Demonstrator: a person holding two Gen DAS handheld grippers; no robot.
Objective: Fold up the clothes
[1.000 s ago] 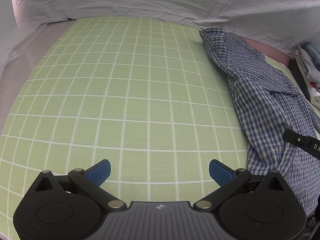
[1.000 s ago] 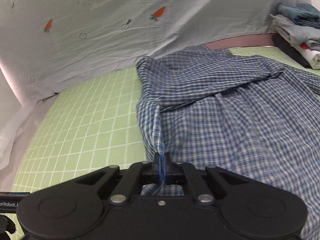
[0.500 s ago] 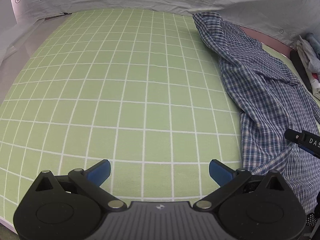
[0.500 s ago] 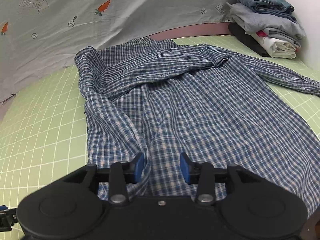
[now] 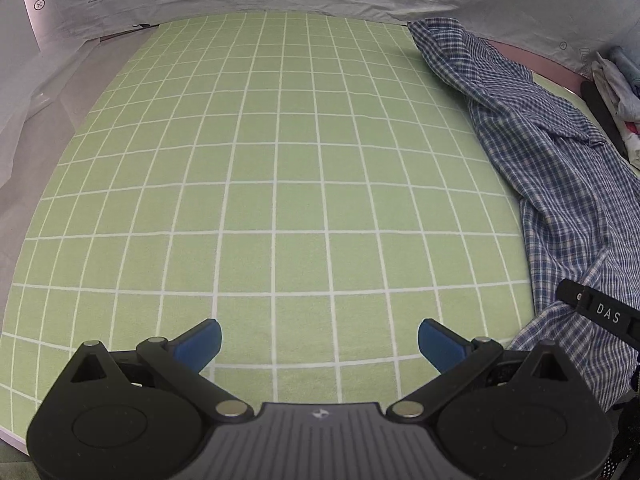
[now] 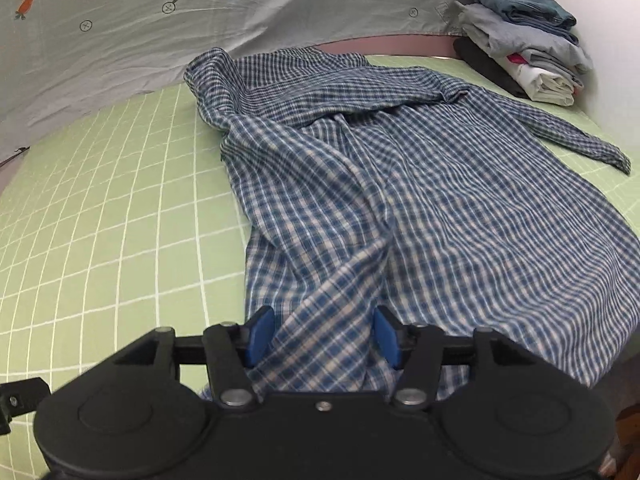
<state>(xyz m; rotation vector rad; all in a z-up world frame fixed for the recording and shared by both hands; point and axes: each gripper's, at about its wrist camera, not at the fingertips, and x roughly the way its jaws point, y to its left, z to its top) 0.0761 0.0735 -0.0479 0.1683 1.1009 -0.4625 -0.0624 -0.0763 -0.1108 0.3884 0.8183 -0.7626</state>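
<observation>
A blue and white checked shirt (image 6: 420,184) lies spread and wrinkled on the green gridded mat (image 6: 100,208). It also shows at the right of the left wrist view (image 5: 560,168). My right gripper (image 6: 322,340) is open, its blue pads on either side of a loose fold of the shirt's near hem. One sleeve (image 6: 576,136) stretches out to the right. My left gripper (image 5: 318,342) is open wide and empty, over bare mat (image 5: 280,180) to the left of the shirt.
A stack of folded clothes (image 6: 524,36) sits at the far right corner. A grey sheet with carrot prints (image 6: 160,12) hangs along the back. The mat's near edge lies close under both grippers. Part of the right gripper (image 5: 600,312) shows in the left wrist view.
My right gripper was shut on the shirt's edge and lifted; it has lowered and opened, and the shirt now lies slack on the mat. My left gripper stayed open and drew back slightly.
</observation>
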